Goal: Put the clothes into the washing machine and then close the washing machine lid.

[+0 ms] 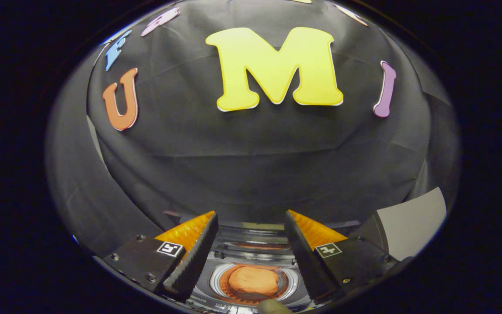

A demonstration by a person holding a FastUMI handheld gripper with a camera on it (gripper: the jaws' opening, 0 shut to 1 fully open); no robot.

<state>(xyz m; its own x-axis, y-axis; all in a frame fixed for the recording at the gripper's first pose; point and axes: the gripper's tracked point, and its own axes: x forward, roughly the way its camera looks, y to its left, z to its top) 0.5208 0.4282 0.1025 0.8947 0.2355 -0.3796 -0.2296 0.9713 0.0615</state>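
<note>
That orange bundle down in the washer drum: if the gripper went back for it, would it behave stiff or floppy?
Probably floppy: the orange bundle lies as a soft rounded lump in the drum, with no hard edges. It looks light for its size and unlikely to roll. The gripper is open above it, nothing between its fingers.

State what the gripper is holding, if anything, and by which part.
Nothing: the gripper is open above the washing machine, with the orange clothes already lying in its drum.
</note>
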